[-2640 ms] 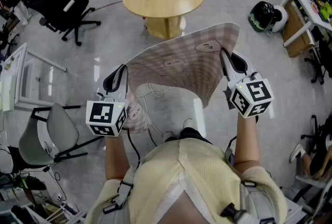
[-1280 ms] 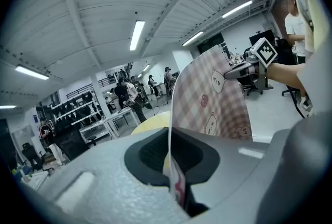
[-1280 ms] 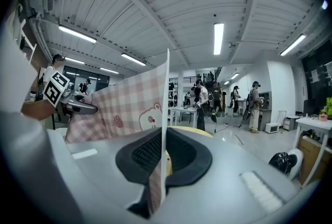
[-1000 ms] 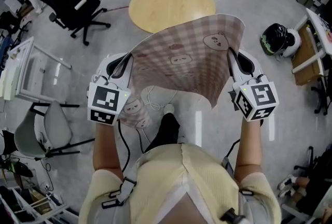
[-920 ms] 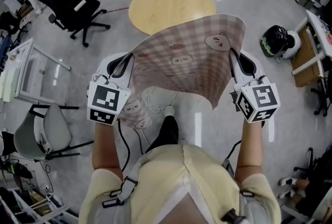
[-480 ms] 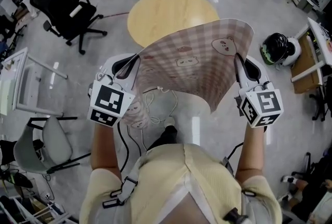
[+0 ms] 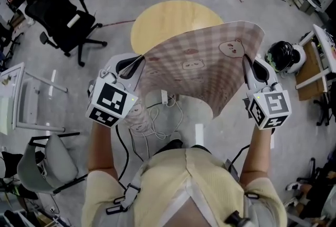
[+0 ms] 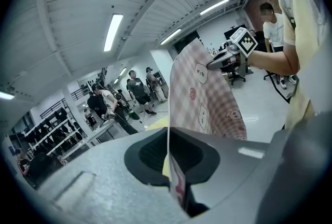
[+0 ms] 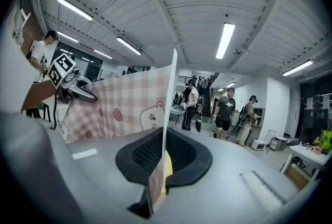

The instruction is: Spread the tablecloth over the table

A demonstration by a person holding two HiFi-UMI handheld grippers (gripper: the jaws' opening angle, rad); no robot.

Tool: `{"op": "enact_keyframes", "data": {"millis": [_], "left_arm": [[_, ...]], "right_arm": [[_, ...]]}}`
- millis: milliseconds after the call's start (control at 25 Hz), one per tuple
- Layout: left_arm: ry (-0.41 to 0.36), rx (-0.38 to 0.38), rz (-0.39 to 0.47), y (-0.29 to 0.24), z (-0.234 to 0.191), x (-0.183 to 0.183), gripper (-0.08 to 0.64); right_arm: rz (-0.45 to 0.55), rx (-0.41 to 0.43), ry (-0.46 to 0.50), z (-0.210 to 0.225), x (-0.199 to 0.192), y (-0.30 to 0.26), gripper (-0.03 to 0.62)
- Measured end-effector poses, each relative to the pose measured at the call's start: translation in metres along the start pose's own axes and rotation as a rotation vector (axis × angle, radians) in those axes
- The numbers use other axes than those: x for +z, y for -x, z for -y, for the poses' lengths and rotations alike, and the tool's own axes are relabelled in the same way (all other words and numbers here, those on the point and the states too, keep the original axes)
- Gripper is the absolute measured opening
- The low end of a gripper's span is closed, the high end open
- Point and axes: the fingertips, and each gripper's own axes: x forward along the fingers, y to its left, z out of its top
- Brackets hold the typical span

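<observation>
A pink checked tablecloth (image 7: 205, 65) with small bear prints hangs stretched in the air between my two grippers. My left gripper (image 7: 137, 63) is shut on its left edge, my right gripper (image 7: 247, 62) on its right edge. The round wooden table (image 7: 165, 18) stands on the floor just beyond the cloth, its near part hidden behind it. In the left gripper view the cloth (image 8: 199, 93) rises edge-on out of the shut jaws toward the right gripper (image 8: 220, 60). In the right gripper view the cloth (image 9: 129, 109) runs from the jaws to the left gripper (image 9: 85, 94).
A black office chair (image 7: 60, 18) stands left of the table. A white frame table (image 7: 18, 100) and a grey chair (image 7: 39, 165) are at my left. White cables (image 7: 157, 110) lie on the floor at my feet. A black helmet-like object (image 7: 283, 55) and desk (image 7: 315, 47) are at right. Several people (image 9: 228, 109) stand farther off.
I have walked closer to the round table, carrying the cloth. Both grippers have lifted it and drawn it wider, and the far edge now overlaps the tabletop's near rim.
</observation>
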Motion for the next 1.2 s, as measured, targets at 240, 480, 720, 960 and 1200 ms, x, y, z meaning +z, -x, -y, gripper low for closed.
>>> {"op": "enact_keyframes", "data": {"millis": [240,480,720,960,1200], "left_arm": [[-0.049,-0.025,-0.020,-0.031,-0.039,-0.005,0.008],[-0.064,-0.004,-0.035,-0.069,-0.084,0.003,0.008],[-0.194,-0.020,-0.076,-0.050,0.026,-0.033,0.009],[-0.268,-0.045,-0.074,-0.015,0.116,-0.053,0.009],[-0.334,-0.106,-0.100,-0.033,0.107,-0.064,0.011]], "right_arm": [[-0.010,-0.010,0.051,0.007,0.007,-0.034,0.009],[-0.002,-0.025,0.117,0.030,0.026,-0.081,0.009],[0.058,-0.094,0.048,-0.004,-0.078,0.015,0.009],[0.085,-0.149,0.006,-0.044,-0.147,0.109,0.010],[0.065,-0.182,0.036,-0.053,-0.145,0.110,0.009]]}}
